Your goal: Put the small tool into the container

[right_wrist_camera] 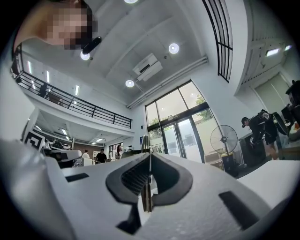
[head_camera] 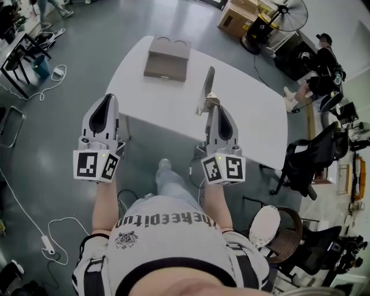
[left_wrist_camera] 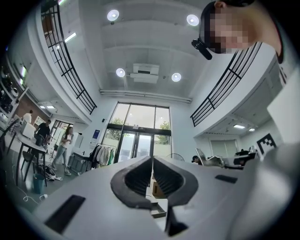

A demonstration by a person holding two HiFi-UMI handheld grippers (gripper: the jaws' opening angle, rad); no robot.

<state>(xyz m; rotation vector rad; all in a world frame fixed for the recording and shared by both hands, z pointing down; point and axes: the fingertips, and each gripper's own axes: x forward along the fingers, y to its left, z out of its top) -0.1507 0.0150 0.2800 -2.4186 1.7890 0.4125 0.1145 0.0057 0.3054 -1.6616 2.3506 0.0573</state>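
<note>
Right gripper (head_camera: pixel 213 107) clamped on thin metal tool (head_camera: pixel 207 85), short of the brown container (head_camera: pixel 167 56) on white table (head_camera: pixel 254 115), left gripper (head_camera: pixel 107 99) pinched together, empty, left of the container.

Tall glass doors (left_wrist_camera: pixel 140 129) flood the hall with daylight, round ceiling lights (left_wrist_camera: pixel 112 15) glowing, balcony railings (left_wrist_camera: pixel 65 61) both sides; below, grey floor (head_camera: pixel 63 133), white table (head_camera: pixel 254 115), pedestal fan (head_camera: pixel 289 14), black office chair (head_camera: pixel 306 162).

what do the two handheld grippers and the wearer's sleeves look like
Left gripper and right gripper are pale grey moulded shells with black ribbed tongs, each carrying a cube of black-and-white square markers. The shirt is white, short-sleeved, with black stripes and lettering.
</note>
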